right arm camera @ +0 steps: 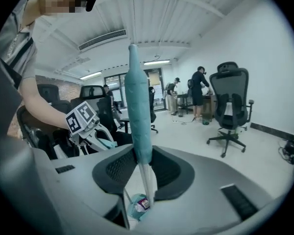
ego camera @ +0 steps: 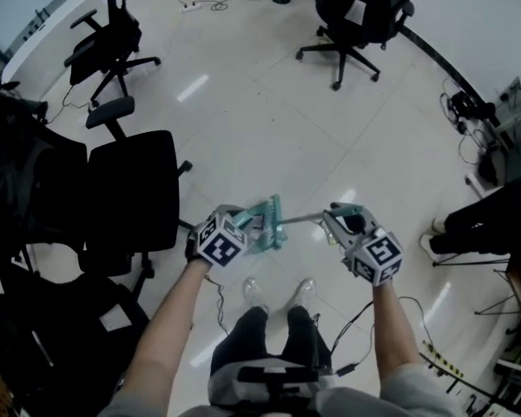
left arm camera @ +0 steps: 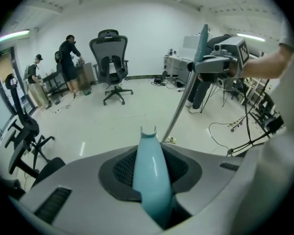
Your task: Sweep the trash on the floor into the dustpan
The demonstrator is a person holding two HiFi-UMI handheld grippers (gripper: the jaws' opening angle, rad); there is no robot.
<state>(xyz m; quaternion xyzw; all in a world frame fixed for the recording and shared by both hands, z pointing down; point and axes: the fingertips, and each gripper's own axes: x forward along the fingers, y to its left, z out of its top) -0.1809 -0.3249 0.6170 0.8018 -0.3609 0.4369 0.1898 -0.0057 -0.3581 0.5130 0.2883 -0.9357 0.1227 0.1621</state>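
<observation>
Dustpan point(ego camera: 266, 224), teal, sits between the two grippers in the head view, just ahead of the person's shoes point(ego camera: 306, 290), over the pale tiled floor point(ego camera: 260, 120). Whether it touches the floor cannot be told.

Left gripper point(ego camera: 236, 224): jaws pinching the dustpan's pale blue handle point(left arm camera: 151, 180). The handle runs up the middle of the left gripper view and ends in a small notched tip.

Right gripper point(ego camera: 341, 221): jaws clamped on the broom point(right arm camera: 137, 106), near the lower end of its teal grip, where the bare metal pole point(right arm camera: 147, 182) begins. In the right gripper view the grip stands upright above the jaws and the pole drops away below them. In the head view the pole runs from the right gripper across to the dustpan.

Trash point(right arm camera: 140, 203): crumpled whitish-purple scrap, lying on teal plastic at the pole's lower end, seen down past the right gripper's jaws.

Surroundings: black office chair point(ego camera: 130, 189) close at left, second office chair point(ego camera: 360, 11) at top of the head view. Cables point(ego camera: 467, 109) on the floor at right. Two people point(left arm camera: 68, 58) stand by the far wall in the left gripper view.
</observation>
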